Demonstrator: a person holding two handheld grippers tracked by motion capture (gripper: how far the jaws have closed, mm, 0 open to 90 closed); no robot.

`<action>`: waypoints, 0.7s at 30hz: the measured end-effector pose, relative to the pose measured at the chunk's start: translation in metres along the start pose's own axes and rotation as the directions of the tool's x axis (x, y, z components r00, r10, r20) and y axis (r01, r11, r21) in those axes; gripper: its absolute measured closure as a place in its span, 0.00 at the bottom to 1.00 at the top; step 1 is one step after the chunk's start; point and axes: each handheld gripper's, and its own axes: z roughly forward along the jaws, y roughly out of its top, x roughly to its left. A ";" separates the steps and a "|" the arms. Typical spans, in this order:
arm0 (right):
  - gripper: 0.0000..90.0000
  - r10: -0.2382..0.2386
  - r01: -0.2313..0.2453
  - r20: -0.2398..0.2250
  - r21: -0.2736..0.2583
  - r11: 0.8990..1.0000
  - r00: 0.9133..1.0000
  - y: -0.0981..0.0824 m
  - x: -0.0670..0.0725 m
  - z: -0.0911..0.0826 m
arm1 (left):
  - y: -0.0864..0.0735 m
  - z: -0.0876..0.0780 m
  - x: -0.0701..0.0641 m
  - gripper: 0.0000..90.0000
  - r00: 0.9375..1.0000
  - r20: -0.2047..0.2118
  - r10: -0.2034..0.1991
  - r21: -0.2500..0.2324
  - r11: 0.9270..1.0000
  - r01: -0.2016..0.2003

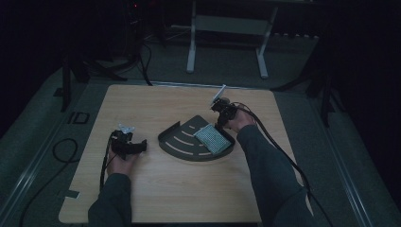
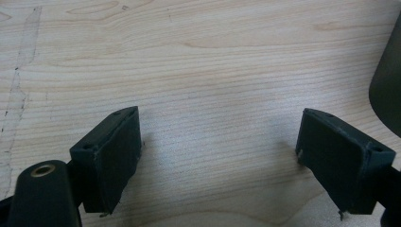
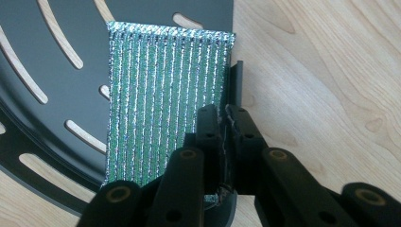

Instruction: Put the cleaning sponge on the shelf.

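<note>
Jaws of right gripper (image 3: 223, 130) pinch the sponge's (image 3: 163, 94) edge on slotted tray (image 1: 182, 142); left gripper (image 2: 220, 156) gapes.

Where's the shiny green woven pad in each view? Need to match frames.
High view: the shiny green woven pad lies right of centre, on the dark slotted tray.
Left gripper view: not in it.
Right gripper view: upper centre, above the shut jaws.
Shared landmark: the tray.
</note>
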 end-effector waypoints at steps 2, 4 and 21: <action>0.88 0.009 -0.009 -0.001 -0.012 1.000 1.000 -0.003 -0.003 -0.002 | 0.000 0.000 0.000 0.17 1.000 0.000 0.000 0.000 1.000 0.000; 0.85 0.019 -0.019 0.003 -0.020 1.000 1.000 -0.005 -0.005 -0.003 | 0.000 0.000 0.000 0.17 1.000 0.000 0.000 0.000 1.000 0.000; 0.67 0.074 -0.077 -0.040 -0.084 0.994 0.996 -0.024 -0.023 -0.016 | 0.000 0.000 0.000 0.17 1.000 0.000 0.000 0.000 1.000 0.000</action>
